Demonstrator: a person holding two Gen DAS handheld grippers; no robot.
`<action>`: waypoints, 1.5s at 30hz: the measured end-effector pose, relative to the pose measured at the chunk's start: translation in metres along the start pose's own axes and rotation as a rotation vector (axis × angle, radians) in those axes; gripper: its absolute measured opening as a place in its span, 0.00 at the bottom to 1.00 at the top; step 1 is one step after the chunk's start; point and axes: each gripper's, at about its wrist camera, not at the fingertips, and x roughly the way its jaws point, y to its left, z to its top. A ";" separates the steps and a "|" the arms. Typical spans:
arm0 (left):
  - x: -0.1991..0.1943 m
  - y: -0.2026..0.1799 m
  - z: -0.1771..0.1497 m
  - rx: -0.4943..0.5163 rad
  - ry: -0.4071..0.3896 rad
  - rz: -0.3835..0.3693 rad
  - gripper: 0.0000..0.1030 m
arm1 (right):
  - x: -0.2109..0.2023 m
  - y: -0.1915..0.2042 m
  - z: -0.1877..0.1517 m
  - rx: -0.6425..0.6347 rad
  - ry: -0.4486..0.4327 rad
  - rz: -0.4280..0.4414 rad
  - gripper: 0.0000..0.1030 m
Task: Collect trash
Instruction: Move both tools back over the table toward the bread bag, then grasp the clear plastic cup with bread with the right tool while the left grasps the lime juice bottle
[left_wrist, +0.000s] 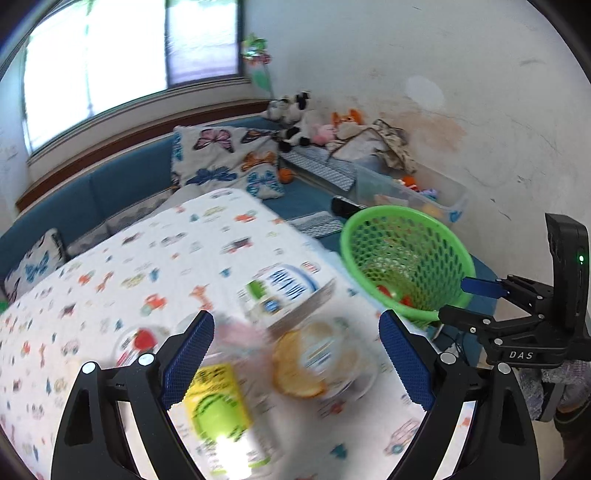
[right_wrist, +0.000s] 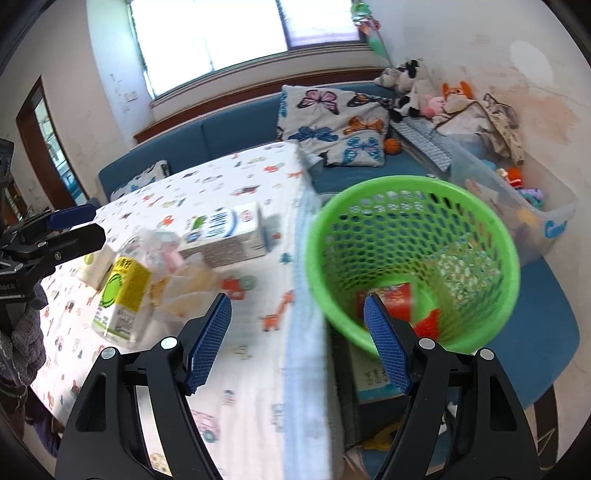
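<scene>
Blurred trash lies on the patterned tablecloth (left_wrist: 122, 266): a yellow-green carton (left_wrist: 218, 413), a clear plastic cup (left_wrist: 314, 362) with orange inside, and a white milk carton (left_wrist: 284, 291). My left gripper (left_wrist: 297, 358) hangs over them, open wide, its pads touching nothing. The green mesh basket (right_wrist: 413, 229) stands off the table's right edge with red trash (right_wrist: 395, 299) at its bottom. My right gripper (right_wrist: 299, 345) is open and empty, straddling the table edge just in front of the basket. The right wrist view also shows the milk carton (right_wrist: 225, 232), the yellow-green carton (right_wrist: 122, 295) and the left gripper (right_wrist: 74, 227).
A blue sofa (right_wrist: 236, 125) with butterfly cushions (right_wrist: 332, 122) runs behind the table. Soft toys (right_wrist: 424, 92) and a clear storage bin (right_wrist: 535, 206) of toys sit at the right by the wall. A cardboard box (right_wrist: 373, 380) is under the basket.
</scene>
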 end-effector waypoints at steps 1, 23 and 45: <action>-0.003 0.007 -0.003 -0.014 0.000 0.011 0.85 | 0.002 0.006 0.000 -0.009 0.004 0.010 0.72; -0.038 0.091 -0.043 -0.191 -0.014 0.099 0.85 | 0.073 0.095 -0.019 -0.247 0.149 0.123 0.75; -0.020 0.092 -0.052 -0.198 0.036 0.090 0.85 | 0.089 0.094 -0.028 -0.323 0.179 0.137 0.57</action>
